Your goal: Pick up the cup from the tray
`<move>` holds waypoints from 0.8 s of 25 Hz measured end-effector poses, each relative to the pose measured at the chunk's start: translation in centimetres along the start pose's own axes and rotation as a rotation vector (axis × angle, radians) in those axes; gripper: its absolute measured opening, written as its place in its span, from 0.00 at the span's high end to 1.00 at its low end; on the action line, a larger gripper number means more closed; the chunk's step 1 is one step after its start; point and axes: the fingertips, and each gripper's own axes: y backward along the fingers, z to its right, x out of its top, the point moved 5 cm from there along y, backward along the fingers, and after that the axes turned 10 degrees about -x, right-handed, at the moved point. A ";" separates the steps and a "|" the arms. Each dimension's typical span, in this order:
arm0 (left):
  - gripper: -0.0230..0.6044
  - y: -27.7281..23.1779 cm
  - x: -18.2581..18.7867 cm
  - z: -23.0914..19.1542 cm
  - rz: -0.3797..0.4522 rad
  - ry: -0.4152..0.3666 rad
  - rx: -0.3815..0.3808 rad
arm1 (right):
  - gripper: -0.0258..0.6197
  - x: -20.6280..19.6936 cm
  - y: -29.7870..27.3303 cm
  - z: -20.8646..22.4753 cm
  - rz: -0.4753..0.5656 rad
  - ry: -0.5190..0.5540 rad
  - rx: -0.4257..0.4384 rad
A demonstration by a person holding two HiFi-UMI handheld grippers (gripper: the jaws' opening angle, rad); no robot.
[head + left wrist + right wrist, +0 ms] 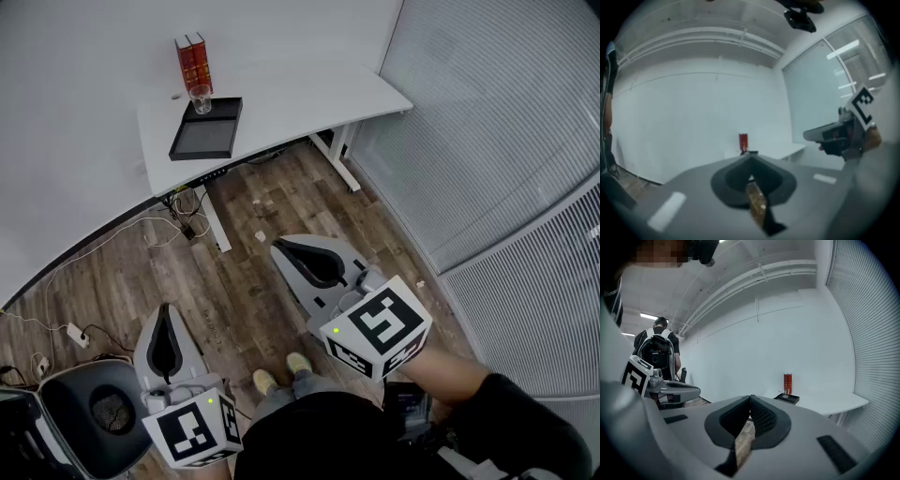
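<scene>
Both grippers are held low over the wooden floor (239, 291), well apart from the tabletop (300, 94). The left gripper (166, 314) has its jaws pressed together with nothing between them, as its own view (750, 158) confirms. The right gripper (286, 248) is likewise closed at the tips and empty (750, 399). The cup (201, 98), a small clear glass, stands upright at the far end of the dark tray (202, 141), just in front of a red box (193, 63). In the head view the cup lies far ahead of both grippers. In the right gripper view the cup (786, 393) shows small, above and to the right of the closed jaws, on the tray (791, 400).
</scene>
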 end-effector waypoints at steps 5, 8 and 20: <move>0.96 -0.9 0.2 -1.3 0.000 0.006 -0.015 | 0.94 0.7 -1.1 -0.1 -0.001 0.009 -0.019; 0.96 -0.7 -0.2 -1.9 -0.005 0.003 -0.012 | 0.94 0.6 -1.5 -0.9 0.005 0.013 -0.013; 0.96 1.2 -0.5 -4.7 -0.001 0.011 0.009 | 0.94 1.4 -2.7 -3.9 0.008 -0.006 0.014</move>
